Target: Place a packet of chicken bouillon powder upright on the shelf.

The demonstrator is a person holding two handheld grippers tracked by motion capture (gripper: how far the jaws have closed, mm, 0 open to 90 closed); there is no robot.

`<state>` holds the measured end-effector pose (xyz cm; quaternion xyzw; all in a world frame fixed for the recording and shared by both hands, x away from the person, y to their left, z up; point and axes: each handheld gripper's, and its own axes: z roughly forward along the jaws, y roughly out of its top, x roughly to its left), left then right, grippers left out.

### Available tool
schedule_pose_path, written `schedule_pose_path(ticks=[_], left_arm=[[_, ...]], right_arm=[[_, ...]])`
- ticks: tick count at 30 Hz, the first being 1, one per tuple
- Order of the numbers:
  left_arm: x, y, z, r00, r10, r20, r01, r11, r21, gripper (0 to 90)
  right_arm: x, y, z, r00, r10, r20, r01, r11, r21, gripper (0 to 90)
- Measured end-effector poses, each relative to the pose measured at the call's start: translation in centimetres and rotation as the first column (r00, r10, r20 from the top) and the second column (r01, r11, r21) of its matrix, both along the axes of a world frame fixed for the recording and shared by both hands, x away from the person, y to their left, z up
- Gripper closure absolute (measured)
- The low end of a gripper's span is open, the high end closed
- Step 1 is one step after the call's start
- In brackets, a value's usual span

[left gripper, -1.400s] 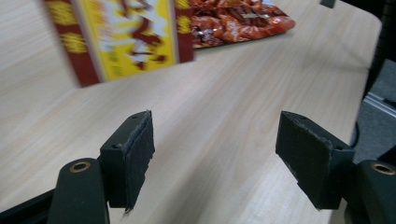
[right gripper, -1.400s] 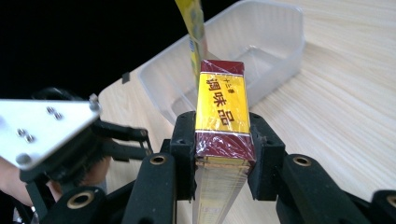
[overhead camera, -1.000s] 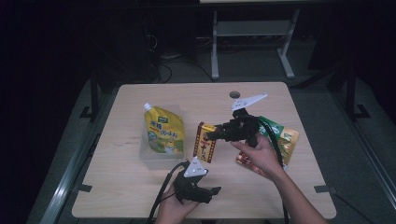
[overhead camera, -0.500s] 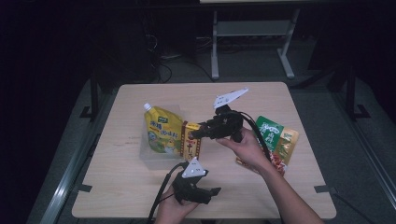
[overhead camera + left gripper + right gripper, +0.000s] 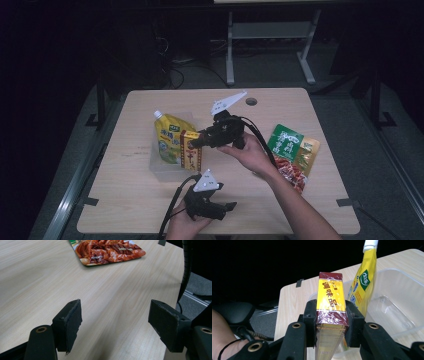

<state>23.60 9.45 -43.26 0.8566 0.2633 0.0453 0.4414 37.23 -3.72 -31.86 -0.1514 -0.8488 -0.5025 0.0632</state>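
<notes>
You're carrying the box [image 5: 330, 305] in the right gripper [image 5: 200, 141], jaws clamped on its 2 sides, over the clear bin [image 5: 397, 302] beside the pouch [image 5: 169, 137]. Next: lower it in, then release. Left gripper [image 5: 117, 330] is resting wide open, holding nothing.

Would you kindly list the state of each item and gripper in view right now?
Seasoning box: gripped, held above the clear tub.
Clear tub: open-topped, yellow pouch inside.
Yellow pouch: capped, leaning upright.
Green snack packet: flat on table.
Right gripper: shut on box.
Left gripper: open.
</notes>
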Motion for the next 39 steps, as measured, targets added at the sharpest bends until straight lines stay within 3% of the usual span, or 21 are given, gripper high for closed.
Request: schedule_pose_path(ticks=[9, 23, 39], left_arm=[[0.0, 0.1, 0.0, 1.0, -0.002, -0.001, 0.002, 1.0, 0.0, 25.8], [-0.1, 0.0, -0.2, 0.9999, -0.007, -0.009, 0.007, 1.0, 0.0, 25.2], [-0.2, -0.2, -0.3, 0.9996, -0.015, -0.022, 0.015, 0.9999, -0.003, 25.0]], right_arm=[[0.6, 1.9, -0.1, 0.9996, 0.026, 0.012, -0.026, 1.0, -0.012, 67.2], [1.3, 3.8, -1.4, 0.9988, 0.046, 0.017, -0.045, 0.997, -0.054, 67.2], [1.3, 4.8, -2.2, 0.9969, 0.066, 0.042, -0.063, 0.995, -0.075, 67.1]])
